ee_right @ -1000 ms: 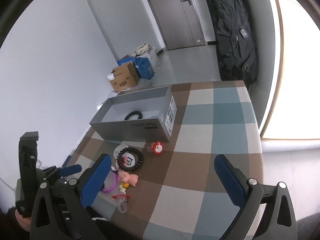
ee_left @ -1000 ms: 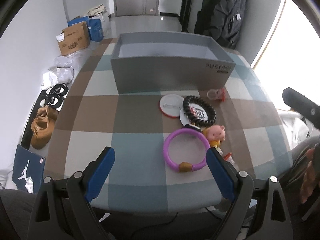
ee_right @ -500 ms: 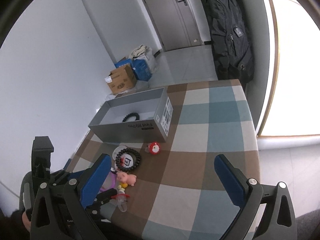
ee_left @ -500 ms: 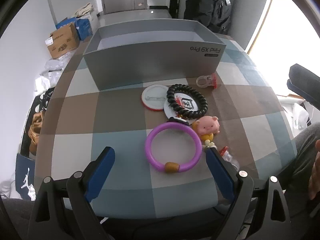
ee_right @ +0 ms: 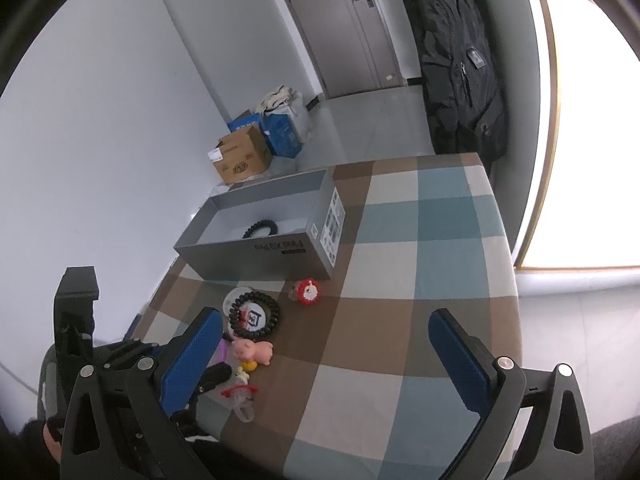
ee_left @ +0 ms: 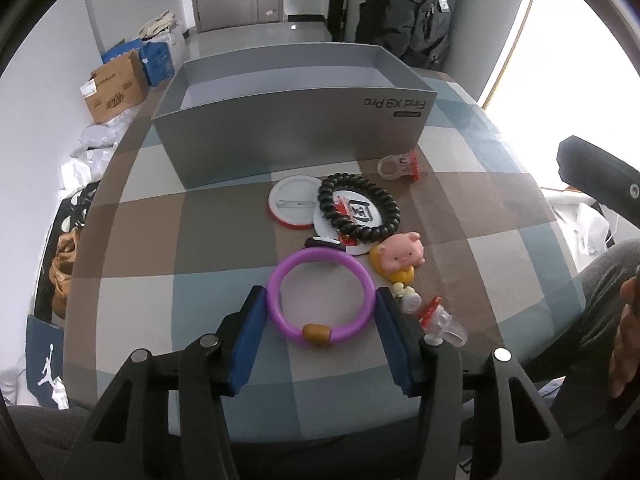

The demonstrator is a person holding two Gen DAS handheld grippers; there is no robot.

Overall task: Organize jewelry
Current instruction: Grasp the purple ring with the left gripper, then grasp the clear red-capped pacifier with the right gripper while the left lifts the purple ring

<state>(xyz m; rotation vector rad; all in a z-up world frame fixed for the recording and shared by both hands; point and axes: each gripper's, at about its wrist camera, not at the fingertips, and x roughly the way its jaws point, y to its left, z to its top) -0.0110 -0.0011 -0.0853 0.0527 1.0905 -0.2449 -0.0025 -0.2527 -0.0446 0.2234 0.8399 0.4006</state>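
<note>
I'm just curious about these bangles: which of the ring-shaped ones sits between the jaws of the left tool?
The purple bangle with the brown bead. The black beaded bracelet lies farther off, on a white badge, and another black one is already in the grey box.

The left hand-held gripper (ee_left: 322, 312) has just been closing; its blue pads (ee_left: 250, 336) flank the purple bangle (ee_left: 322, 296) lying on the checked counter (ee_left: 224, 232), apparently touching its sides; grey box (ee_left: 288, 128) behind.
</note>
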